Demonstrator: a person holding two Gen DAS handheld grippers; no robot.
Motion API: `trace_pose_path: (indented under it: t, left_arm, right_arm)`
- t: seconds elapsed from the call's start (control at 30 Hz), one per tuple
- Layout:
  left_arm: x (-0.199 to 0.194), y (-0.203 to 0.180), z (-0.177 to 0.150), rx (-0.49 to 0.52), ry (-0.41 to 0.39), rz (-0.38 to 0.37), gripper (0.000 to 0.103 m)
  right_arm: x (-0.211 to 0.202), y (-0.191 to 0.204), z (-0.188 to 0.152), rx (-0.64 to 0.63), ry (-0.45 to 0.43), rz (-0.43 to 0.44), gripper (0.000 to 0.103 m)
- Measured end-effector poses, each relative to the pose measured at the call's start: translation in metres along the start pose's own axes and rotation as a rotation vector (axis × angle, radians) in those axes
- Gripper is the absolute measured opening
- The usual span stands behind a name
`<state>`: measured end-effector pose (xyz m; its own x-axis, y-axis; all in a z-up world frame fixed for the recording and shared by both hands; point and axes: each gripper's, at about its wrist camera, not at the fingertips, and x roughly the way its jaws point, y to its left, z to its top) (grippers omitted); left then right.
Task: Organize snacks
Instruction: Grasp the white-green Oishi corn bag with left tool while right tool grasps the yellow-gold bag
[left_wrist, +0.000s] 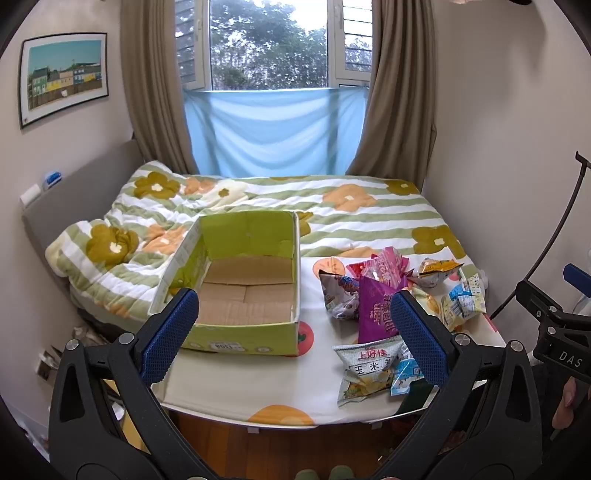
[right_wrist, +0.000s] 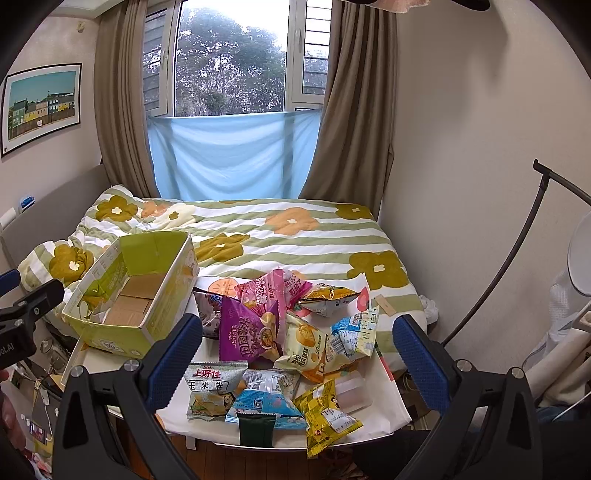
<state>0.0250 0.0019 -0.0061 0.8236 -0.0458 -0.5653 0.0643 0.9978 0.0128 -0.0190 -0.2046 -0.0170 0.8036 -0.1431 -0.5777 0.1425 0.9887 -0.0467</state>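
While both grippers' fingers (right_wrist: 419, 354) gape wide and empty, the snack pile (right_wrist: 280, 343) lies between the right pair.

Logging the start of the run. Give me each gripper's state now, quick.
Left gripper: open, holding nothing, above the empty green box.
Right gripper: open, holding nothing, above the snack pile.

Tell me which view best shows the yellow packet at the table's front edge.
The right wrist view: the yellow packet lies whole and unobstructed between the open jaws. In the left wrist view I cannot make it out; the jaw blocks that spot.
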Motion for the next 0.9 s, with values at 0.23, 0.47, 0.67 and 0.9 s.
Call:
trace_pose_path:
  t: [0.23,0.47,0.67,0.9]
  left_arm:
    - [0.002,0.001,0.001,0.0,0.006,-0.007,0.103]
    - [0.029,0.004,-0.006,0.008,0.109,-0.089,0.103]
    - [0.074,-0.008,-0.034,0.035,0.23,-0.194,0.103]
    - [0.135,-0.034,-0.078,-0.002,0.381,-0.248,0.103]
  right_arm:
    - [0.0,-0.001,0.0,0.001,-0.001,0.003,0.103]
    - [0.006,-0.009,-0.007,0.03,0.041,-0.013,0.103]
    - [0.023,-0.027,-0.03,0.063,0.119,-0.046,0.103]
    - [0.064,-0.053,-0.075,0.079,0.259,-0.044,0.103]
